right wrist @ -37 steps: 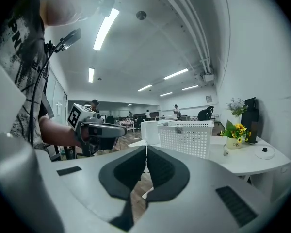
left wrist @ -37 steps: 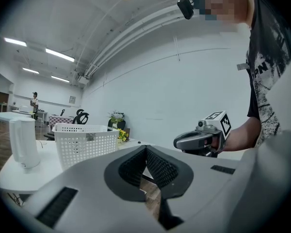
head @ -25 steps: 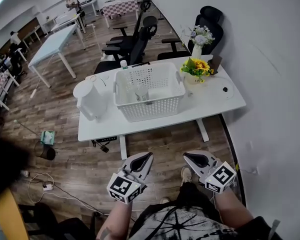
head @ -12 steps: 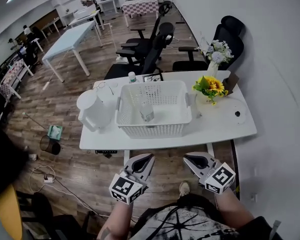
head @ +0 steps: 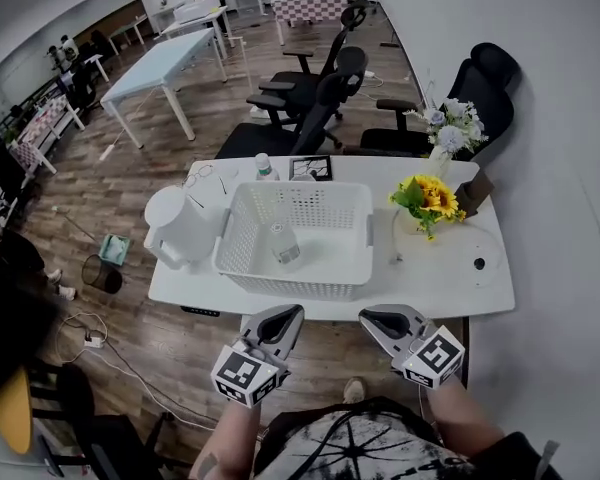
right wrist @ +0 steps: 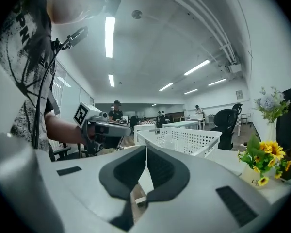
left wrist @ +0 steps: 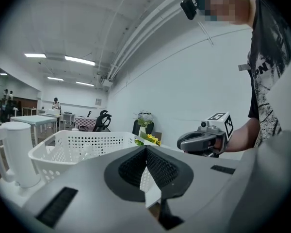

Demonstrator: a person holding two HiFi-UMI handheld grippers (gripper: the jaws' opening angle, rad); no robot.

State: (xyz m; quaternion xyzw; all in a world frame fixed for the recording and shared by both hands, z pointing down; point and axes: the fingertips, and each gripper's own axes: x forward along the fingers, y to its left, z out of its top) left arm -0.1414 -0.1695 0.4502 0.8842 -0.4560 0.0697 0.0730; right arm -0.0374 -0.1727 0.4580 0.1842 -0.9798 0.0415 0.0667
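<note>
An open office with a wood floor: a white desk (head: pixel 450 268) stands against the white wall, with black chairs (head: pixel 320 93) behind it. On the desk, a white basket (head: pixel 296 286) sits in the middle with a small bottle (head: pixel 284 246) inside. A white jug (head: pixel 180 228) is just beside the basket on its left, and sunflowers (head: pixel 430 198) are on its right.

The person's forearms reach forward from the body, each hand wrapped round a handle. The left gripper (head: pixel 292 313) and right gripper (head: pixel 365 318) hang side by side over the floor, apart from each other and just short of the desk's near edge. Their tips angle inward toward the basket, which is the nearest thing to both; neither touches it.

In the left gripper view the jaws are pressed together with nothing between them, and the basket (left wrist: pixel 82 144) and jug (left wrist: pixel 14 152) lie beyond. The right gripper view shows its jaws likewise clenched and empty, with the basket (right wrist: pixel 184 140) ahead.
</note>
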